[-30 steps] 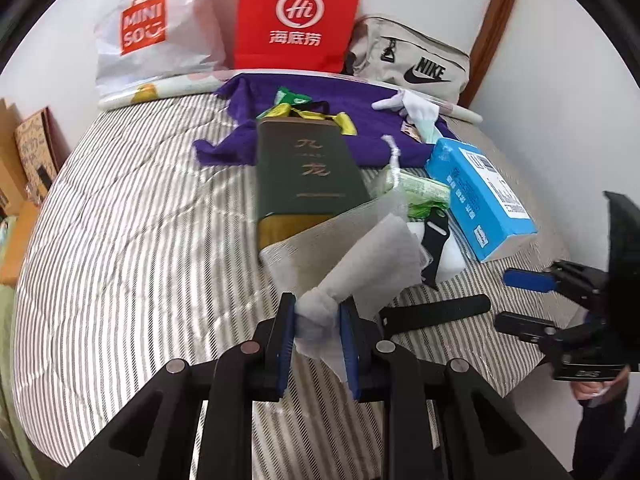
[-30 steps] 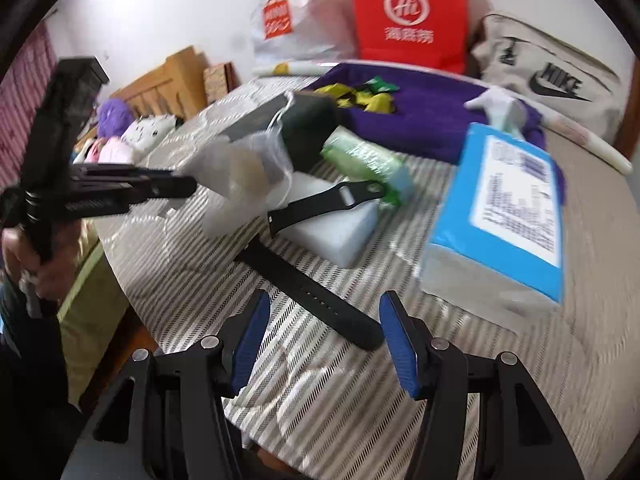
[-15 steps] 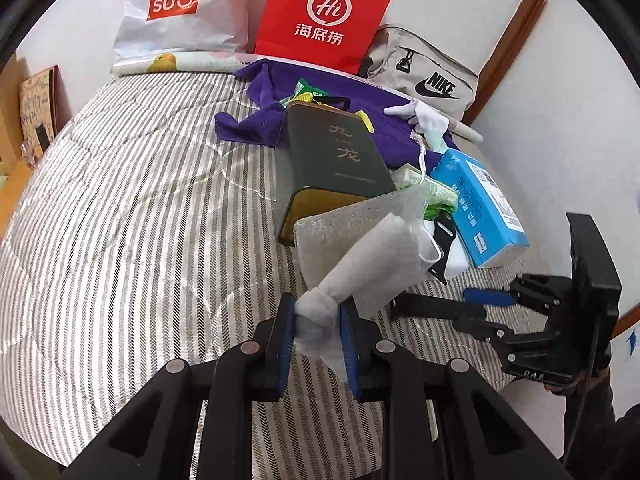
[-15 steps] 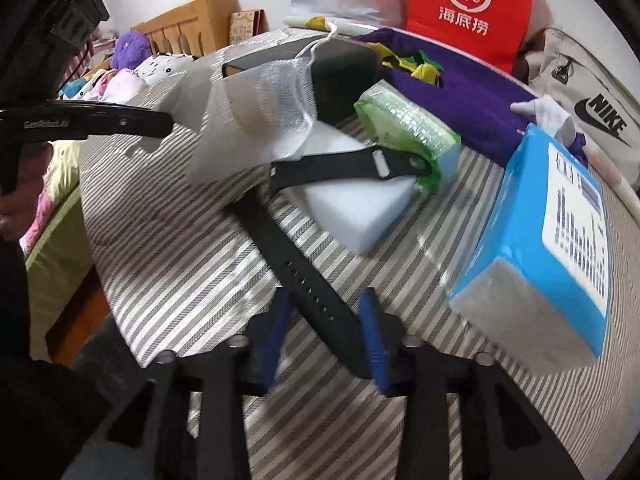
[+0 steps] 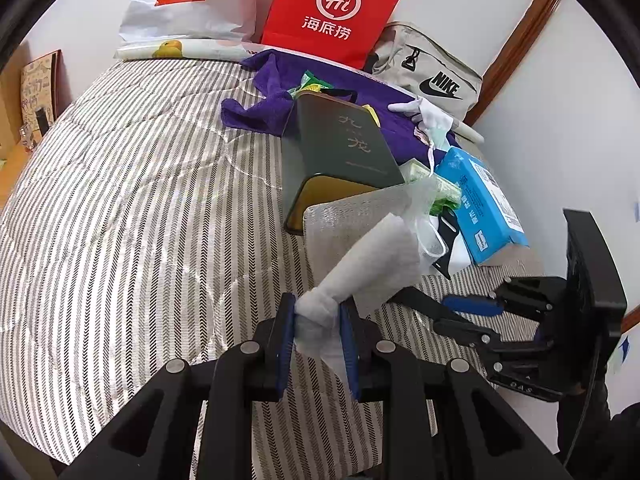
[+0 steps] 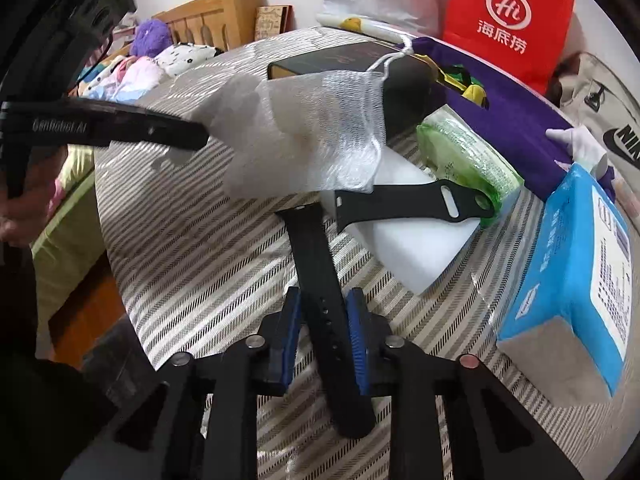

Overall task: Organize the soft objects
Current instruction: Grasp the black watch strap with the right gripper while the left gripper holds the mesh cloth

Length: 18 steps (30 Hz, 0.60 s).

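Observation:
My left gripper (image 5: 318, 300) is shut on the twisted neck of a white mesh pouch (image 5: 372, 256), which it holds up over the striped bed cover (image 5: 140, 200). In the right wrist view the pouch (image 6: 312, 136) hangs at the left gripper's tip (image 6: 202, 138). My right gripper (image 6: 324, 296) points down at a black strap (image 6: 316, 264) lying flat on the cover. Its jaws are closing, the strap lies between the blue pads, and a thin gap shows on each side. A second strap piece (image 6: 412, 200) rests on a white foam block (image 6: 420, 248).
Beyond the straps lie a green wipes pack (image 6: 464, 152), a blue tissue pack (image 6: 580, 264), a dark green box (image 5: 344, 148) and a purple cloth (image 5: 264, 108) with a white glove (image 5: 428, 112). Against the wall stand a red bag (image 5: 336, 8), a white bag (image 5: 188, 0) and a beige bag (image 5: 432, 72).
The right gripper came down over the near end of the black strap and its jaws narrowed from wide apart to just outside it. The left gripper kept its hold on the pouch and shifted slightly.

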### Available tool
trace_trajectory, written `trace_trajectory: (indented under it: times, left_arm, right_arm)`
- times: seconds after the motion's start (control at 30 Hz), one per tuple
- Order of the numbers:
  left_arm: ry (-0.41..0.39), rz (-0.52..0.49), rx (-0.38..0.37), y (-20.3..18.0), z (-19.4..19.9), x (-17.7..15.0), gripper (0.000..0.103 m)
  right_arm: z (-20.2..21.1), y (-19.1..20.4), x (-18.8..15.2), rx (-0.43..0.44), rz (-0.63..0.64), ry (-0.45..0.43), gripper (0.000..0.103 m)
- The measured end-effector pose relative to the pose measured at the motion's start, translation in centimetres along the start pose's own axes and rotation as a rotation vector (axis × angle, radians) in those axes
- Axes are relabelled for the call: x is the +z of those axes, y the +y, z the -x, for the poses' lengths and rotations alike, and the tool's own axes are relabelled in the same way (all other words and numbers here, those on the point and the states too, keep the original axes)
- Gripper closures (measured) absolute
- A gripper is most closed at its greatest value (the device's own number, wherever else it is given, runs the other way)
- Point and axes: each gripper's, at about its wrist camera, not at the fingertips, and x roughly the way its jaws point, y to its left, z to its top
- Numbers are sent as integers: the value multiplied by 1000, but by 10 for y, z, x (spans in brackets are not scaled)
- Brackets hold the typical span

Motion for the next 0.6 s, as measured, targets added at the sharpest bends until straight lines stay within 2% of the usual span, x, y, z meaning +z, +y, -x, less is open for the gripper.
trace_trajectory:
  times: [0.13, 0.37, 0.6]
  left_arm:
    - [2, 2, 8, -1, 2, -2, 82]
    - [9, 28, 18, 0, 0, -4, 82]
    - [45, 27, 38, -4, -12, -8, 82]
  right_arm:
    - [12, -1, -18, -8, -38, 18, 82]
    - [37, -28, -58, -52, -168, 26, 81]
    - [49, -54, -86, -151, -272, 42, 82]
